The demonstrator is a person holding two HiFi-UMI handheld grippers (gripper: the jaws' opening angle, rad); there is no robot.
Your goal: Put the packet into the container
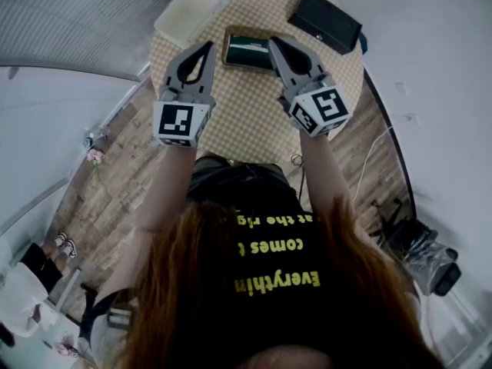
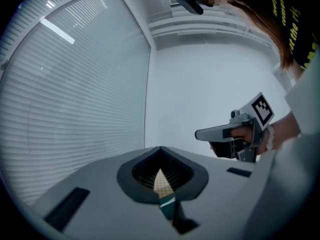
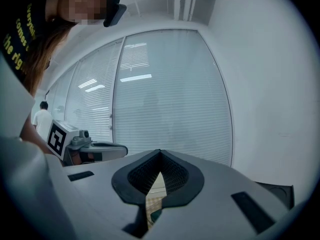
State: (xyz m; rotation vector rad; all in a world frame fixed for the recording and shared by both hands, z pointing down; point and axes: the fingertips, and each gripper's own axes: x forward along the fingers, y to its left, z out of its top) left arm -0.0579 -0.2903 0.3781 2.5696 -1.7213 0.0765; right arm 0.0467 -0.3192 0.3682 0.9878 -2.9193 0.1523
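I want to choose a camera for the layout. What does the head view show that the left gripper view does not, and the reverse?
Only the head view: the white container, the black box, the whole round table. Only the left gripper view: the window blinds and ceiling. Both: the left gripper and right gripper, jaws together on nothing, and the green packet, a mere sliver in the left gripper view.

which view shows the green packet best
The head view: the green packet lies nearly whole and flat on the checkered table. The left gripper view catches only a green sliver of it; the right gripper view shows hardly any.
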